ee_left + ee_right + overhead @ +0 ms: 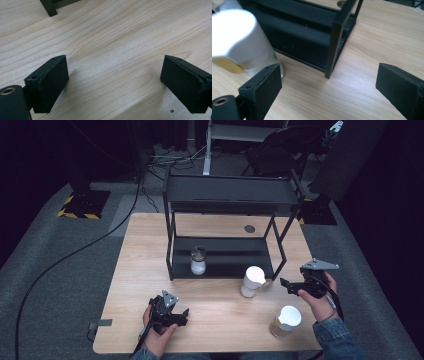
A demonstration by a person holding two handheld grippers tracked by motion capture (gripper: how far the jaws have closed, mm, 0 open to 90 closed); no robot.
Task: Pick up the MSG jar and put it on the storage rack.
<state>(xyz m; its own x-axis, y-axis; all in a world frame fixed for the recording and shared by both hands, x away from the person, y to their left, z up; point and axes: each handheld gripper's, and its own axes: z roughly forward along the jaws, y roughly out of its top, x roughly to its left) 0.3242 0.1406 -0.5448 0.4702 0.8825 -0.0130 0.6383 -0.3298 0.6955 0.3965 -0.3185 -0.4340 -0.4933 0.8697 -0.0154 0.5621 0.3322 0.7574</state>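
On the wooden table (135,270), no readable writing is seen on any jar. Near the rack (225,220), the white-lidded jar (252,281) is approached by the right gripper (286,285), spread wide and empty. Nothing is held by the left gripper (184,316), likewise spread wide above bare wood.

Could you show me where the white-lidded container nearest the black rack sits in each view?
High view: white-lidded container stands right of centre on the table, beside the rack's front right leg.
Left gripper view: not in it.
Right gripper view: upper left, above the left jaw.
Shared landmark: the black rack.
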